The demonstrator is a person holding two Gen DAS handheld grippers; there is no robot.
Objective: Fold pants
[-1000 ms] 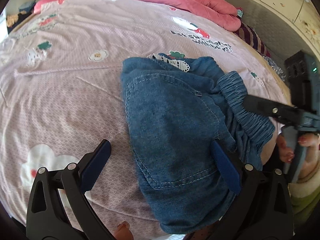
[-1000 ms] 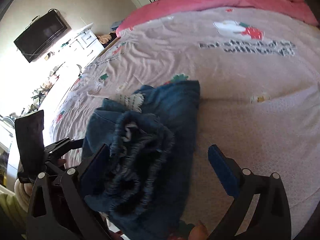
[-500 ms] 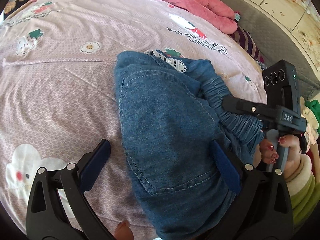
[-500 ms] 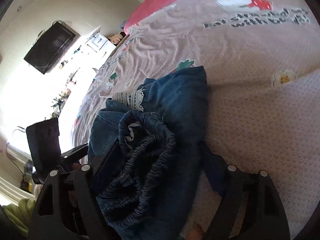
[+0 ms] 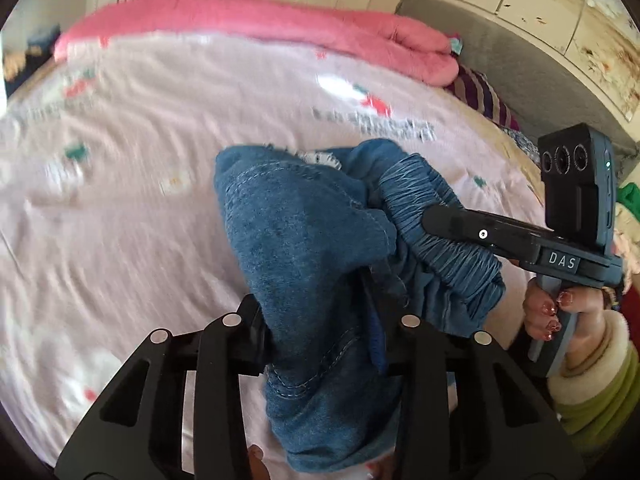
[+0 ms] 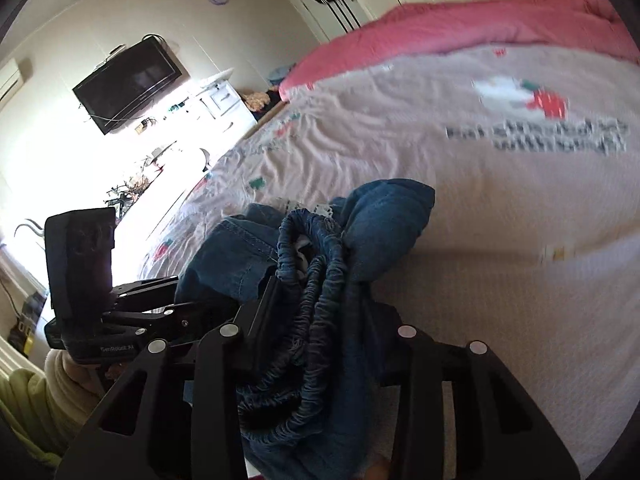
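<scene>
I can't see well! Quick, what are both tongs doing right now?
Left tongs: closed on the jeans.
Right tongs: closed on the jeans' stretchy waistband.

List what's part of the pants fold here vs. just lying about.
In the job:
denim pants
left hand-held gripper, shut on them
right hand-held gripper, shut on the waistband

Lying about:
pink blanket
striped cloth
wall TV

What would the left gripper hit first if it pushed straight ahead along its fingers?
The left gripper is shut on the jeans, so more denim bunches ahead first. Past that fold lies the bedsheet; depth there is unclear.
</scene>
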